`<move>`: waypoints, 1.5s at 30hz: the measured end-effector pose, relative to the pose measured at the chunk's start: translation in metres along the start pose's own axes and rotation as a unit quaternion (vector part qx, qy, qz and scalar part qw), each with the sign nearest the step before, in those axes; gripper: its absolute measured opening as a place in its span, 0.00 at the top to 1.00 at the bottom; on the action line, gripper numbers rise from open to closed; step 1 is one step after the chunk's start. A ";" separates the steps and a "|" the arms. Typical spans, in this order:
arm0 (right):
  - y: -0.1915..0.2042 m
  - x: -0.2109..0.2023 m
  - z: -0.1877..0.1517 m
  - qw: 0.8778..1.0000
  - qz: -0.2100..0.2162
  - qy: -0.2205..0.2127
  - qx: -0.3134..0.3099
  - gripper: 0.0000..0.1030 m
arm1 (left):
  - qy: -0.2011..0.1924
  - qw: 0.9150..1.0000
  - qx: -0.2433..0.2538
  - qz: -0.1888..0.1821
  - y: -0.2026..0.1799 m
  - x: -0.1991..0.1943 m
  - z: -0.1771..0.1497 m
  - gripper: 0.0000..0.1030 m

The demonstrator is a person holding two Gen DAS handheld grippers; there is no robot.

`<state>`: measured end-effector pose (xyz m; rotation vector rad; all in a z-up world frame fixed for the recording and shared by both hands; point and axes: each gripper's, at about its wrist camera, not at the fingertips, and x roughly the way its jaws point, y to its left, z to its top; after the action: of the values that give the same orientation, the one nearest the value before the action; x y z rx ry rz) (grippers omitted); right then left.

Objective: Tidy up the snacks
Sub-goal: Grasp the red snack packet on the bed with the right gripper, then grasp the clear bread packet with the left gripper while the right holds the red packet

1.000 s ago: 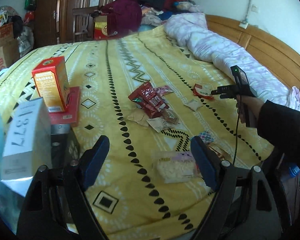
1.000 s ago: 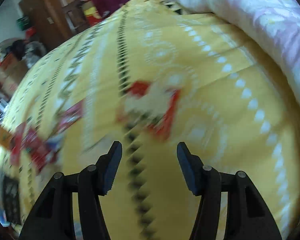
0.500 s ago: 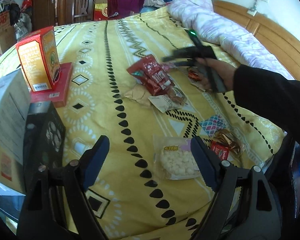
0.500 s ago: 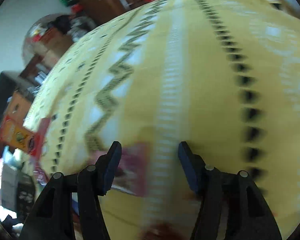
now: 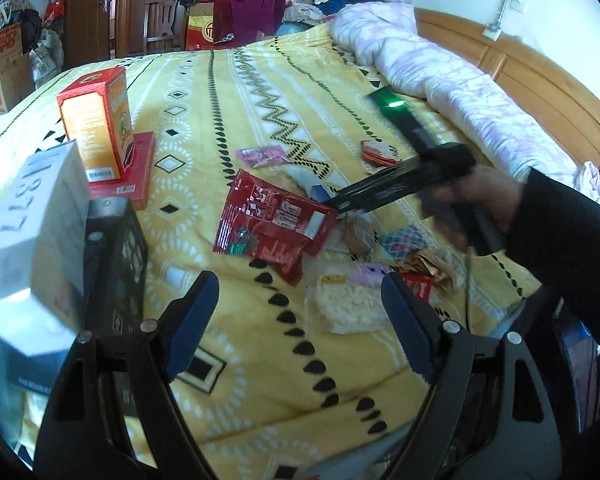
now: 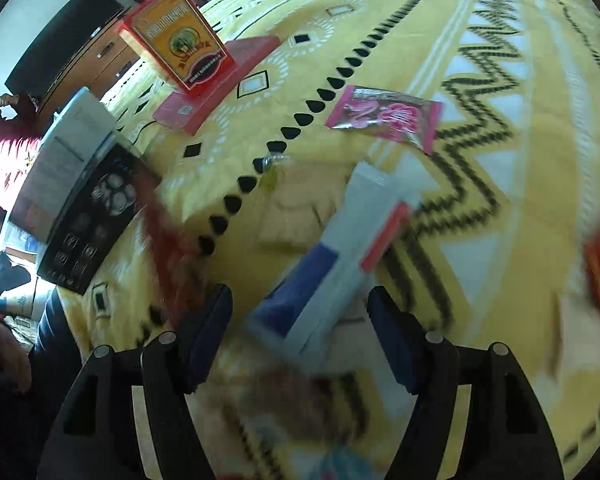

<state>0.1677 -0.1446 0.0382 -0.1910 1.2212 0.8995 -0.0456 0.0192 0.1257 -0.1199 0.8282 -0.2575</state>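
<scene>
Loose snack packets lie on the yellow patterned bedspread (image 5: 300,92). My left gripper (image 5: 300,324) hovers open and holds nothing, just above a clear bag of white puffs (image 5: 348,304). Ahead of it lie red snack bags (image 5: 272,220). A hand holds my right gripper (image 5: 334,200) low over the pile, tips at a white, blue and red packet (image 5: 320,191). In the right wrist view that packet (image 6: 340,248) is blurred and lies between the fingers of the right gripper (image 6: 300,336). Its jaws are opening and the pads do not press on it. A pink packet (image 6: 384,118) lies beyond.
An orange box (image 5: 96,120) stands on a flat red box (image 5: 134,178) at the left. A white box (image 5: 32,240) and a black box (image 5: 116,272) sit nearer. Small wrapped sweets (image 5: 420,264) lie at the right, a rolled quilt (image 5: 440,68) by the wooden headboard (image 5: 540,80).
The right gripper has swung from the quilt side across the bed to the snack pile, rolling as it went, and its jaws stand wider. The left gripper has edged closer to the snacks.
</scene>
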 end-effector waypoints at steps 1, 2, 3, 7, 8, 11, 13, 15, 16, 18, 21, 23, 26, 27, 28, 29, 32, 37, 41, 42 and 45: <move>0.004 -0.015 -0.007 1.000 -0.023 -0.013 -0.002 0.28 | 0.002 1.000 -0.004 -0.002 0.001 -0.001 -0.002 0.18; 0.010 -0.030 -0.015 0.999 -0.045 -0.026 -0.008 0.28 | 0.004 1.000 -0.009 -0.003 0.003 -0.002 -0.004 0.18; 0.020 -0.046 -0.020 0.997 -0.066 -0.042 -0.016 0.27 | 0.006 1.000 -0.014 -0.004 0.004 -0.003 -0.006 0.18; 0.057 -0.054 -0.012 0.994 -0.065 -0.073 -0.047 0.17 | 0.009 1.000 -0.028 -0.012 0.006 -0.004 -0.007 0.18; 0.073 -0.044 -0.007 0.992 -0.075 -0.068 -0.068 0.09 | 0.007 1.000 -0.026 -0.012 0.005 -0.005 -0.007 0.18; 0.094 -0.006 0.007 0.988 -0.106 -0.049 -0.098 0.02 | 0.006 1.000 -0.021 -0.013 0.004 -0.007 -0.006 0.18; 0.098 0.019 0.015 0.991 -0.097 -0.027 -0.087 0.02 | 0.006 1.000 -0.021 -0.012 0.006 -0.008 -0.007 0.18; 0.098 0.036 0.019 0.992 -0.096 -0.010 -0.076 0.02 | 0.007 1.000 -0.022 -0.011 0.007 -0.008 -0.008 0.18; 0.098 0.046 0.021 0.990 -0.115 0.000 -0.077 0.02 | 0.007 1.000 -0.024 -0.010 0.008 -0.008 -0.008 0.18; 0.088 0.060 0.023 0.988 -0.143 0.018 -0.060 0.19 | 0.007 1.000 -0.027 -0.010 0.008 -0.009 -0.008 0.18; 0.068 0.053 0.018 0.994 -0.111 0.001 -0.007 0.35 | 0.009 0.999 -0.033 -0.015 0.008 -0.008 -0.008 0.18; 0.064 0.030 0.014 0.996 -0.084 -0.039 0.015 0.58 | 0.012 0.999 -0.038 -0.020 0.007 -0.006 -0.007 0.18; 0.071 -0.036 0.006 0.988 -0.063 -0.139 0.030 0.59 | 0.016 0.999 -0.046 -0.023 0.006 0.001 -0.003 0.18; 0.071 -0.060 0.001 0.983 -0.058 -0.170 0.038 0.59 | 0.018 0.998 -0.051 -0.024 0.006 0.004 -0.002 0.18; 0.072 -0.080 -0.005 0.978 -0.062 -0.195 0.044 0.59 | 0.019 0.998 -0.055 -0.024 0.006 0.008 0.000 0.18; 0.072 -0.097 -0.011 0.972 -0.069 -0.218 0.051 0.59 | 0.020 0.998 -0.058 -0.021 0.005 0.013 0.002 0.18; 0.055 -0.151 -0.048 0.949 -0.093 -0.285 0.099 0.59 | 0.023 0.998 -0.062 -0.014 0.002 0.029 0.012 0.20; 0.014 -0.172 -0.117 0.928 -0.096 -0.304 0.194 0.59 | 0.018 0.999 -0.047 0.009 0.001 0.075 0.042 0.33; -0.011 -0.161 -0.148 0.918 -0.075 -0.301 0.248 0.58 | 0.061 0.998 -0.006 0.024 0.007 0.137 0.067 0.36; -0.016 -0.155 -0.153 0.916 -0.068 -0.301 0.254 0.58 | 0.075 0.997 0.010 0.019 0.006 0.149 0.070 0.36; -0.023 -0.151 -0.157 0.914 -0.053 -0.304 0.264 0.57 | 0.113 0.993 0.042 -0.001 0.008 0.185 0.077 0.29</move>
<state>0.0607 -0.3241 0.1033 0.4295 0.8131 0.4474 0.1325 -0.0232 0.0446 -0.0118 1.0412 -0.3123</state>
